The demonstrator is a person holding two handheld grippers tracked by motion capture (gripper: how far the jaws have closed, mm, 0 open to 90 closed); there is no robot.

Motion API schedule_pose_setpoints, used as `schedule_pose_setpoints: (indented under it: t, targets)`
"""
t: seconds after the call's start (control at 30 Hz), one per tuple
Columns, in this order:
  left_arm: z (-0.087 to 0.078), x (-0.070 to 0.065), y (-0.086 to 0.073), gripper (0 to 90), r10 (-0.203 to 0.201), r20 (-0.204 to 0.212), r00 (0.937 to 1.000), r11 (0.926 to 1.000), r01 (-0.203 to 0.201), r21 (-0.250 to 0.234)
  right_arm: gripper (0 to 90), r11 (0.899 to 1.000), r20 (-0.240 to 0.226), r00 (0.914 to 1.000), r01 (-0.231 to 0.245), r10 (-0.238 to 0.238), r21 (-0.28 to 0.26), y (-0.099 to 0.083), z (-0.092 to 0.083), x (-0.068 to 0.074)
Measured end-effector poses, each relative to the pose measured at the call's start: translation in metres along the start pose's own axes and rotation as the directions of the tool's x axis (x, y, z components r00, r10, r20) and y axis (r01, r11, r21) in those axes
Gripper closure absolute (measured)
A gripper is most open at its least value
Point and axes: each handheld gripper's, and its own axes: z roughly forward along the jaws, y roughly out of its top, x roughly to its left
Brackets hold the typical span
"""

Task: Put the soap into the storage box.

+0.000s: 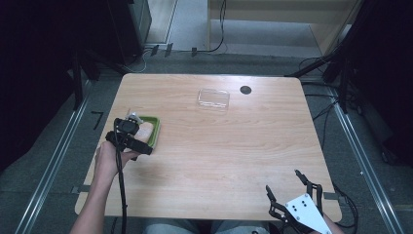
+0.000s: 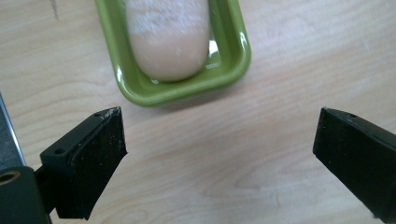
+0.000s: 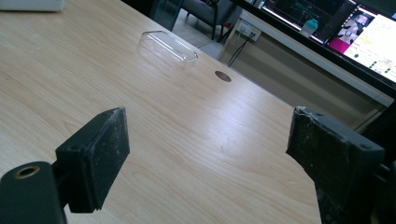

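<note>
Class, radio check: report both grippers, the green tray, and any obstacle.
Left gripper open, just short of green tray. Pale bread roll in tray. Right gripper open, idle at near edge. Clear plastic lid far off, nothing in the way.

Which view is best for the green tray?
Left gripper view: the green tray is close and sharp, with a pale oblong item lying in it. In the high view it is small, partly behind the left tongs.
</note>
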Motion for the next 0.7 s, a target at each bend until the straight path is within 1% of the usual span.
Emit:
schedule_pose_setpoints:
  t: [0.07, 0.3, 0.4, 0.53, 0.7]
  targets:
    - [0.000, -0.003, -0.005, 2.8, 0.009, 0.000, 1.0000, 0.9999, -0.009, 0.004, 13.2, 1.000, -0.001, 1.0000, 0.001, -0.001, -0.001, 0.000, 0.000, 0.000]
    - [-0.003, -0.013, -0.021, 2.8, 0.022, -0.012, 0.9997, 0.9998, -0.022, 0.003, 13.2, 1.000, 0.001, 1.0000, 0.001, -0.001, -0.002, 0.000, 0.000, 0.000]
    - [-0.003, -0.015, -0.027, 2.8, 0.030, -0.012, 0.9995, 0.9995, -0.030, 0.007, 13.2, 1.000, 0.000, 1.0000, 0.002, -0.002, -0.003, 0.000, 0.000, 0.000]
    - [-0.001, -0.017, -0.036, 2.8, 0.029, -0.014, 0.9995, 0.9994, -0.028, 0.021, 13.2, 1.000, -0.002, 1.0000, 0.004, -0.004, -0.003, 0.000, 0.000, 0.000]
    - [0.003, -0.020, -0.049, 2.9, 0.042, -0.011, 0.9991, 0.9982, -0.041, 0.044, 13.2, 1.000, -0.001, 1.0000, 0.005, -0.005, -0.003, 0.000, 0.000, 0.000]
